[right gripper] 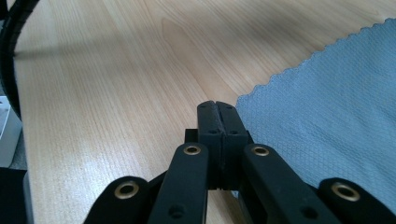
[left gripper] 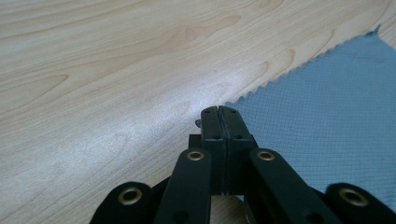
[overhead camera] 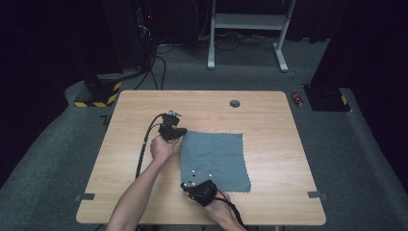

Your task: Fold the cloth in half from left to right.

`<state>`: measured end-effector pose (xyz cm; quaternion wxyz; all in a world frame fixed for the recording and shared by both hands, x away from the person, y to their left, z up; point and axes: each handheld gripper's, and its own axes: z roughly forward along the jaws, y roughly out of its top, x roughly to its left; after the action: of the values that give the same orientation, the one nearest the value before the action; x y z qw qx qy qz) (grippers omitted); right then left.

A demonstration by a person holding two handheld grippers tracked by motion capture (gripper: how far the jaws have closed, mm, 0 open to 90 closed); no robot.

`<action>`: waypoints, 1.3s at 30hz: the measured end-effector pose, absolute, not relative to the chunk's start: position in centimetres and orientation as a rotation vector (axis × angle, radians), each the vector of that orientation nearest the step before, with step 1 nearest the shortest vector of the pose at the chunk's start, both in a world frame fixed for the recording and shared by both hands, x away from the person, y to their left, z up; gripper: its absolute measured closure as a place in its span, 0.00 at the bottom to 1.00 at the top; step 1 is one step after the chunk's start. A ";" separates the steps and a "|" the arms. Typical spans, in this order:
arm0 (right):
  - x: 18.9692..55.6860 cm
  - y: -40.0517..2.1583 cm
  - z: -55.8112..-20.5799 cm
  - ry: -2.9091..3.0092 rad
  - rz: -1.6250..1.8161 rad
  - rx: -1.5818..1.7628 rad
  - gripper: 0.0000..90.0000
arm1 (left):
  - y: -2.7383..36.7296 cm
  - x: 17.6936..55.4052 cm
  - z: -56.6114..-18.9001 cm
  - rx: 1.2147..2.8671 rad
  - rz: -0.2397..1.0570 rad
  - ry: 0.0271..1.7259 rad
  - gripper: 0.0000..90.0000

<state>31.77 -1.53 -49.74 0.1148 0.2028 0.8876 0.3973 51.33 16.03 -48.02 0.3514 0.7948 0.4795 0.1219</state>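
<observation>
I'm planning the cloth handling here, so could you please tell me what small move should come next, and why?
Probably open both jaws: the left gripper and the right gripper are shut, empty, at corners of the flat grey cloth.

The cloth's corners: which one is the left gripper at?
The far-left corner of the cloth: the left gripper meets it there, while the right gripper sits at the near-left corner.

I work at a light wooden table with a round grommet hole near its far edge. Grey carpet lies around it. Beyond stand a white metal frame, dark cabinets, trailing floor cables and yellow-black striped bases.
</observation>
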 end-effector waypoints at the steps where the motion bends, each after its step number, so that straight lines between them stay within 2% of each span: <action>1: 31.8 -1.5 -49.6 2.601 1.165 0.592 1.00 | 16.1 51.3 -47.9 2.052 0.315 1.239 1.00; 16: 31.5 -1.1 -47.8 2.593 1.212 0.536 1.00 | 18.1 50.5 -46.2 2.015 0.316 1.221 1.00; 31: 31.0 0.7 -45.7 2.579 1.306 0.465 1.00 | 21.7 48.7 -42.8 1.977 0.380 1.233 1.00; 39: 31.2 -0.6 -46.0 2.565 1.304 0.510 1.00 | 20.6 49.0 -43.6 1.991 0.369 1.229 0.99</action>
<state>31.19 -0.59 -46.02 0.1096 0.1733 0.8724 0.4436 48.99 20.61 -43.59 0.3767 0.7786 0.4807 0.1442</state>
